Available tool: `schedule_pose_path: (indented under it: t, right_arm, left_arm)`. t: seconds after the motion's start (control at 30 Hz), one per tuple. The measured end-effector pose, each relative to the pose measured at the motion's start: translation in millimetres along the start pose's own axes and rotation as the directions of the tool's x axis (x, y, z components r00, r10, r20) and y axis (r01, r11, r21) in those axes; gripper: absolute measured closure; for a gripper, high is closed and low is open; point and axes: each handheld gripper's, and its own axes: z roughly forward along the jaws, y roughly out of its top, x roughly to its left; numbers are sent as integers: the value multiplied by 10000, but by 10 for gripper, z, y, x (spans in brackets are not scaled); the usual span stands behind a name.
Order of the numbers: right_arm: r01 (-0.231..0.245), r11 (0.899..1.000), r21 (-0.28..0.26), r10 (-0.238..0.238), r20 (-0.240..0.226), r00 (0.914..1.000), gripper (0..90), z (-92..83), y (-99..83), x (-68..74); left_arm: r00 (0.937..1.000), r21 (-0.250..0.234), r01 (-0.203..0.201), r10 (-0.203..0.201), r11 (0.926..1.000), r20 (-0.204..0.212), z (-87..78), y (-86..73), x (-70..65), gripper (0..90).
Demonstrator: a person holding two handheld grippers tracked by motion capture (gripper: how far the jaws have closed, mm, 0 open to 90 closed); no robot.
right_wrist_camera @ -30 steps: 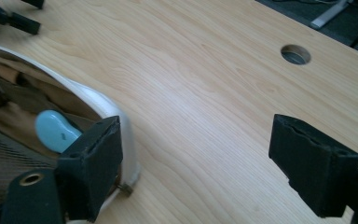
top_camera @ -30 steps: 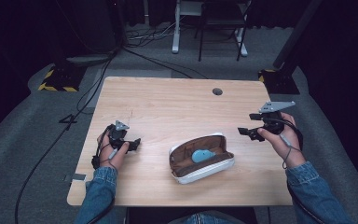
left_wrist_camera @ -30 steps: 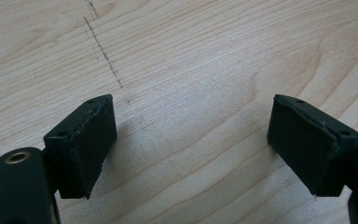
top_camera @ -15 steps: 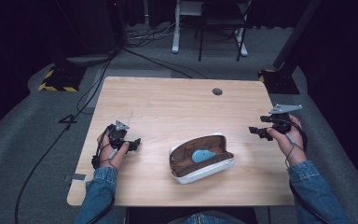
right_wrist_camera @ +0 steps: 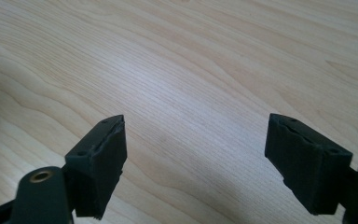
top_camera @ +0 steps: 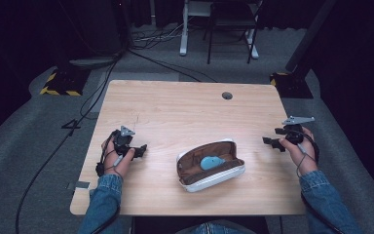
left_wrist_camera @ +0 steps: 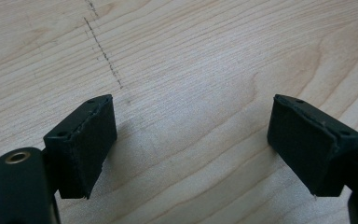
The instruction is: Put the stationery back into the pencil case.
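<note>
One open case (top_camera: 211, 165) on table (top_camera: 175, 112) | holds blue item (top_camera: 211, 162) | left tool (top_camera: 137, 150) spread, empty | right tool (top_camera: 271, 143) spread, empty, narrowed slightly

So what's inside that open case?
The case has a brown lining with a light blue thing lying in it. What it is can't be told, and anything under it is covered.

A single white numeral, "4" (top_camera: 71, 125), is marked on the grey floor (top_camera: 24, 146), at about nine o'clock from the bench (top_camera: 185, 112), just off its left edge in the high view. Yellow-and-black hazard stripes (top_camera: 58, 90) edge a base at about ten o'clock; they bear no words. Nothing else carries readable lettering.
</note>
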Motion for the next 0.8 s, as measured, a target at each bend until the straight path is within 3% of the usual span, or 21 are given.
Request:
schedule_pose_path:
  t: [0.43, 0.8]
  right_arm:
    - [-343, 9988, 339, 340, 93, 9994, 195, 180, -231, -9]
    - [-69, 9999, -144, 76, 512, 9987, 133, 269, -307, 57]
  left_arm:
    - [10000, 3, -2, 2, 10000, -1, 0, 0, 0, 158]
    - [10000, 3, -1, 1, 10000, 0, 0, 0, -1, 159]
